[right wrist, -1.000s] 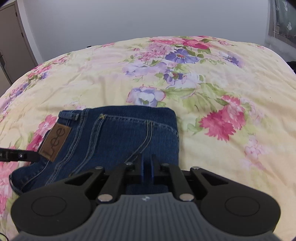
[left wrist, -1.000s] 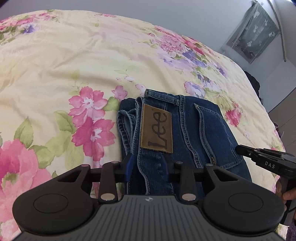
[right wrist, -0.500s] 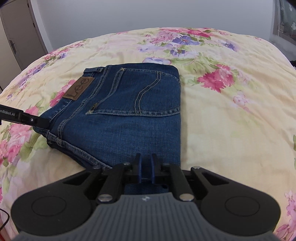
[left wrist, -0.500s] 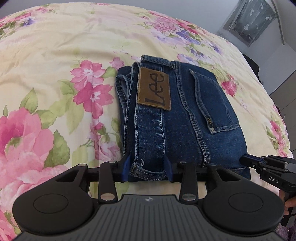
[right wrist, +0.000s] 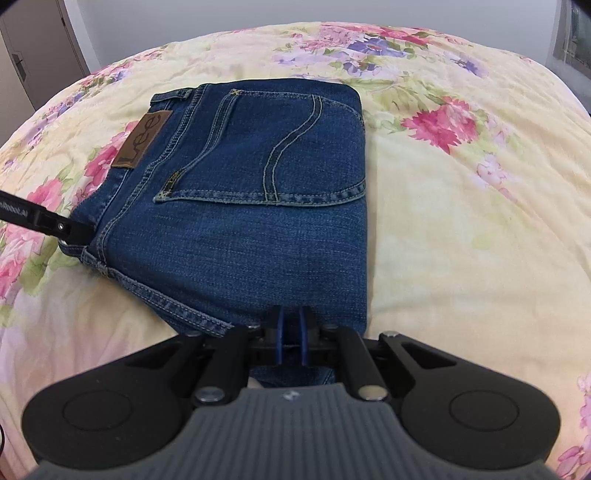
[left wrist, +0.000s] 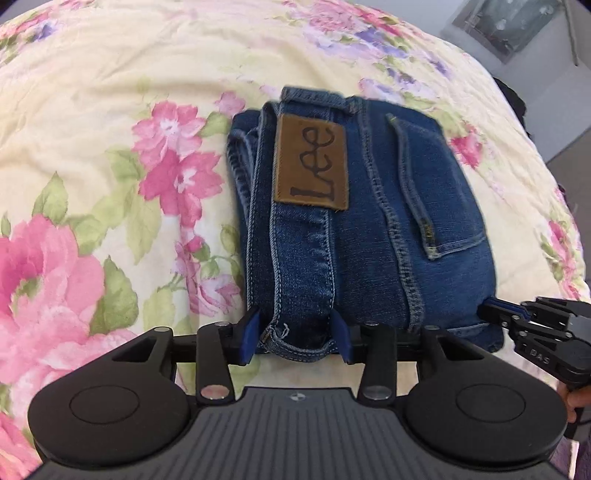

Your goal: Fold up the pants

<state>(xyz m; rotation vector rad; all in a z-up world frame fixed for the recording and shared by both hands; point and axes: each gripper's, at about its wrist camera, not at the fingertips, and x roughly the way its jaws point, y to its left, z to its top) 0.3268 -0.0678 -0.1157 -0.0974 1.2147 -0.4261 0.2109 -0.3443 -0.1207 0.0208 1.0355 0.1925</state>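
Blue jeans [left wrist: 369, 229] lie folded into a compact rectangle on the floral bedspread [left wrist: 92, 147], back pocket and brown Lee patch [left wrist: 312, 166] facing up. My left gripper [left wrist: 297, 334] is open, its jaws on either side of the waistband's near corner. My right gripper [right wrist: 290, 332] is at the near edge of the jeans [right wrist: 258, 192], jaws nearly together with only a thin gap; whether they pinch cloth is unclear. It also shows in the left wrist view [left wrist: 491, 310], at the jeans' near right corner. The left gripper shows in the right wrist view [right wrist: 70, 230], at the waistband.
The cream bedspread with pink and purple flowers [right wrist: 461, 206] spreads around the jeans. A grey wall and a door [right wrist: 33, 62] stand behind the bed. A window with a curtain [left wrist: 517, 26] is at the far right.
Both grippers have drawn back toward the near edge of the folded jeans. The left gripper stays open around the waistband corner. The jeans lie flat as before.
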